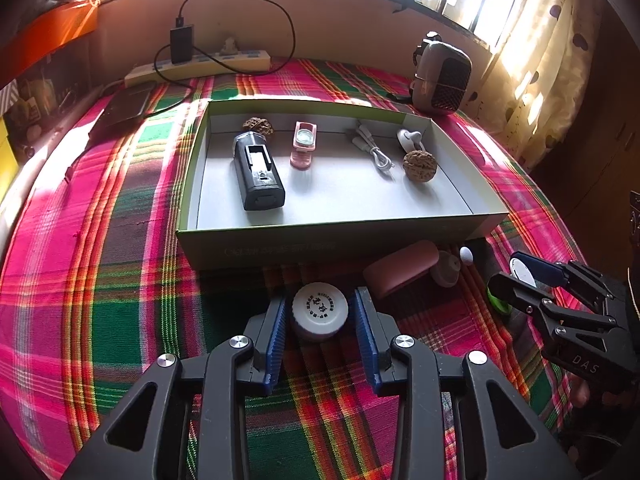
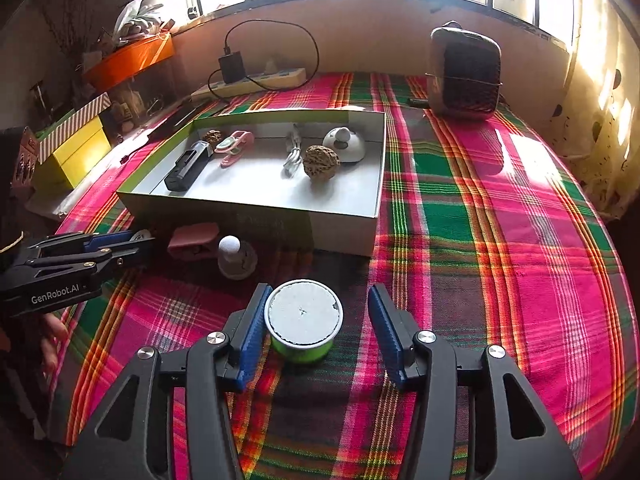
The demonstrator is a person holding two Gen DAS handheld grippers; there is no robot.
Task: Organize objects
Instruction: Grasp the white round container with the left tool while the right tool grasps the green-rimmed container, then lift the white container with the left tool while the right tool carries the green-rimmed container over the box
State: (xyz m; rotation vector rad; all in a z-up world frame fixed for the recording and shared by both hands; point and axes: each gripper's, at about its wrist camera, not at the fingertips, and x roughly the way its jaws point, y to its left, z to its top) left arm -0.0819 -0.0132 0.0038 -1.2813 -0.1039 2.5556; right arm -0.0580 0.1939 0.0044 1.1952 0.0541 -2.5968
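From the left wrist camera, the left gripper rests low over the plaid cloth with a small white-capped jar between its blue pads. The jaws stand parted: the left pad lies close against the jar's side, while a thin gap shows on the right, so nothing is clamped. Just beyond the jar sits a shallow cardboard box holding a black device, a pink clip-like item, a white cable, a white round piece and two walnuts, one near the right wall and the other at the back. In front of the box, on the cloth, lie a pink case and a small white knobbed object. At the right edge, the right gripper appears side-on.

From the right wrist camera, the right gripper straddles a green tin with a white top, standing on the cloth. Its jaws are wide; the left pad is at the tin's rim, and the right pad stands clearly apart. The box lies ahead to the left, the pink case and knobbed object before it. The left gripper enters from the left edge. A mesh-fronted heater stands at the far right.
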